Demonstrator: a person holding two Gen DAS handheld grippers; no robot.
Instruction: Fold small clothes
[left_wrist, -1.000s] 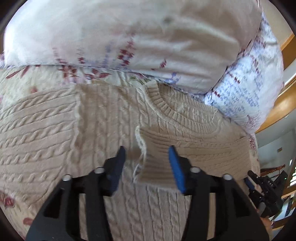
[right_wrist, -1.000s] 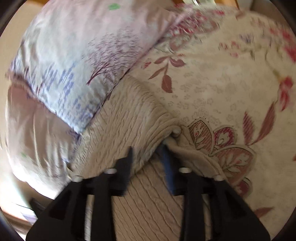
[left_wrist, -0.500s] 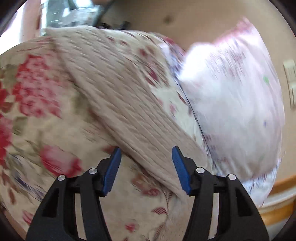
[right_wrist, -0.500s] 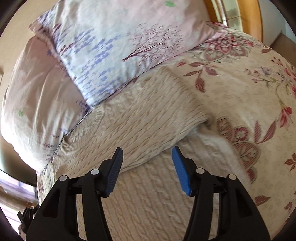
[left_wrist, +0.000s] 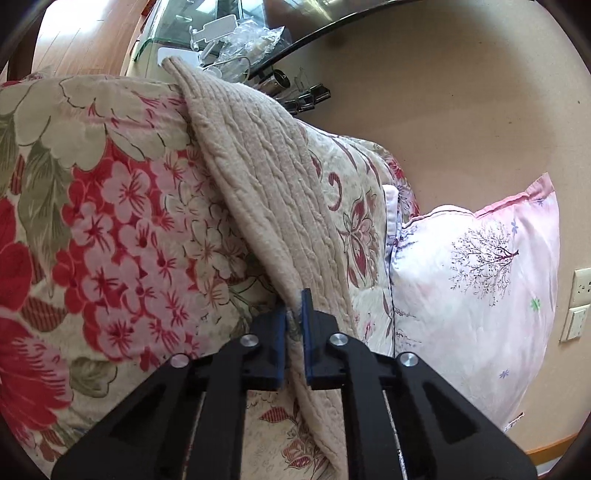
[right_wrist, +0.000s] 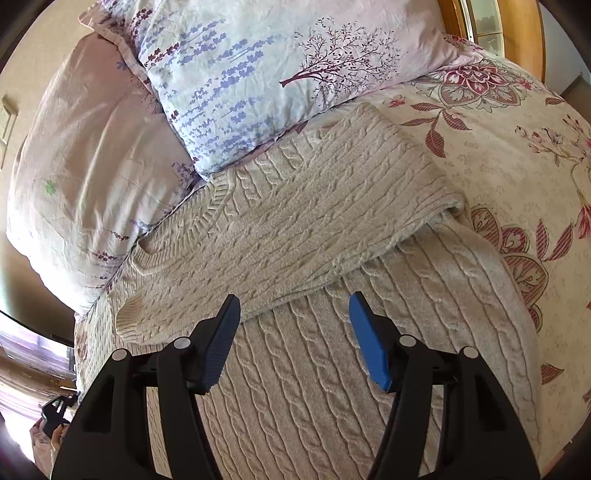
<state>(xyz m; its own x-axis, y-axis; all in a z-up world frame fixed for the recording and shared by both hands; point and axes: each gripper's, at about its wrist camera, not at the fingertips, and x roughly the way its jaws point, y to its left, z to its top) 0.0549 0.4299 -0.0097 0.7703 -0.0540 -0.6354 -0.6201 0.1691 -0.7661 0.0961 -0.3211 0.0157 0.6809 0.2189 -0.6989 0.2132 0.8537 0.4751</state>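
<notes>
A beige cable-knit sweater (right_wrist: 295, 236) lies on a floral bedspread (right_wrist: 498, 147), its right sleeve folded across the chest, its neckline against the pillows. My right gripper (right_wrist: 293, 332) is open and empty, hovering just above the sweater's body below the folded sleeve. In the left wrist view the sweater's left sleeve (left_wrist: 266, 177) stretches out over the bedspread (left_wrist: 110, 229). My left gripper (left_wrist: 294, 317) is shut on the edge of that sleeve near its near end.
Two pillows, a lavender-print one (right_wrist: 280, 70) and a pink one (right_wrist: 85, 155), lie at the head of the bed; the pink one also shows in the left wrist view (left_wrist: 480, 288). A glass-topped table (left_wrist: 229, 33) with clutter stands beyond the bed. A wooden bed frame (right_wrist: 517, 33) runs at the right.
My left gripper swung left from the neckline to the left sleeve and closed on its edge. My right gripper let go of the folded right sleeve, opened and drew back.
</notes>
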